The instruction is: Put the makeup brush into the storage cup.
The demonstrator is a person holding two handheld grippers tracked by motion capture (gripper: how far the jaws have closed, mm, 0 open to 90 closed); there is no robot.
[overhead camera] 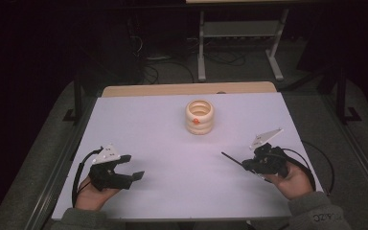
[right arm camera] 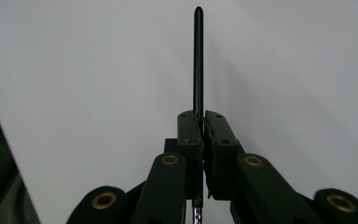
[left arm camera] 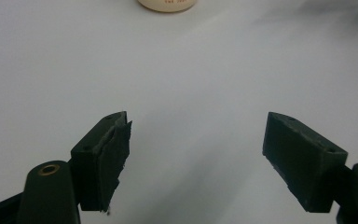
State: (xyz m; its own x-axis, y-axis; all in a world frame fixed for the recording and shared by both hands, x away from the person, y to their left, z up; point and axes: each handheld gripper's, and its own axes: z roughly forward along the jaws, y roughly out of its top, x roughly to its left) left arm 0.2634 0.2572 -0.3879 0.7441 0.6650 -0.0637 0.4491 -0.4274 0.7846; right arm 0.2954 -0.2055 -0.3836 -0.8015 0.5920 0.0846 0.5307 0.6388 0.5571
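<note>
The right tongs (overhead camera: 243,165) are clamped on a thin black rod (overhead camera: 231,158), which sticks out from between the jaws and points across the surface (overhead camera: 163,143) toward its middle. In the right gripper view the two jaws stand pressed together on the rod (right arm camera: 198,60), and its rounded tip reaches well ahead of them over bare white surface (right arm camera: 298,70); a short end of it shows below the jaws, near the bottom edge. The person's right hand (overhead camera: 294,179) holds these tongs from below at the near right part of the surface, with a grey sleeve (overhead camera: 318,213) at the bottom edge and a cable looping beside the wrist.

The left tongs (overhead camera: 130,167) sit at the near left, held in the person's left hand (overhead camera: 93,195), with their jaws wide apart and nothing between them. The left gripper view shows both jaws spread over plain surface (left arm camera: 191,93), the pad on the left-hand jaw looking ragged at its edge.

A cream ribbed ring-shaped holder (overhead camera: 200,116), hollow at the top and bearing a small orange spot on its side, stands toward the far middle of the surface, well apart from both tongs. Its base shows at the top edge of the left gripper view (left arm camera: 168,4).
</note>
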